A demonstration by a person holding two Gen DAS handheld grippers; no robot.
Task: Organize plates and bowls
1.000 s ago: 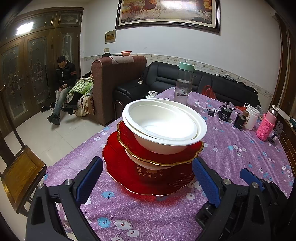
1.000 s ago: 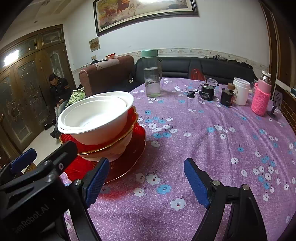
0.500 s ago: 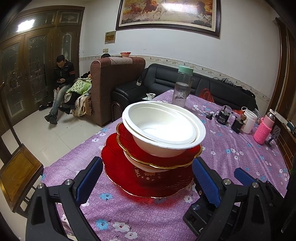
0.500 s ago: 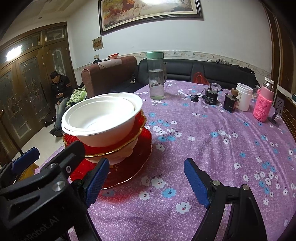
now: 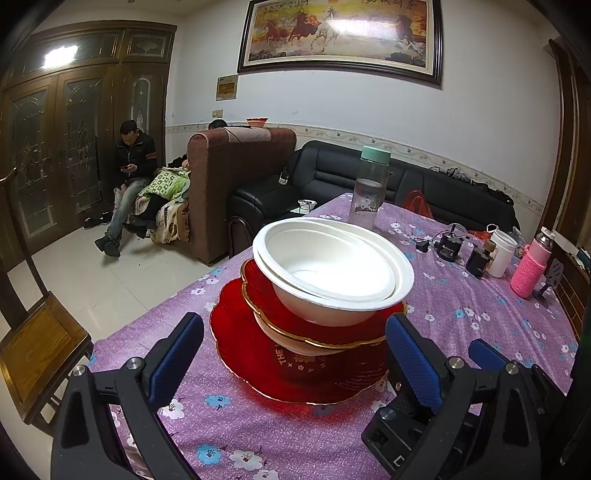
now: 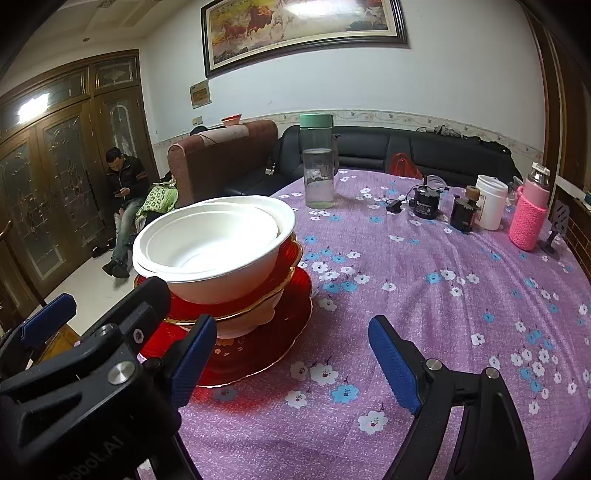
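- stack of plates and bowls [image 5: 325, 295] is seen just ahead of the left tongs [image 5: 295, 354], spread wide, nothing gripped
- right tongs [image 6: 291, 365] spread too, stack off to their left on the tabletop [image 6: 443, 295]

We're in a home here, a living-dining room by every sign: a black leather sofa [image 5: 369, 177] runs along the white wall, a brown armchair [image 5: 236, 177] backs onto it, and a big framed painting of horses [image 5: 340, 33] hangs above. Dark wooden doors with patterned glass [image 5: 74, 147] close off the far side, a person [image 5: 129, 177] sits beside them, and the bench [image 6: 443, 295] wears a purple flowered cloth, with a water bottle [image 6: 318, 162] standing on it.
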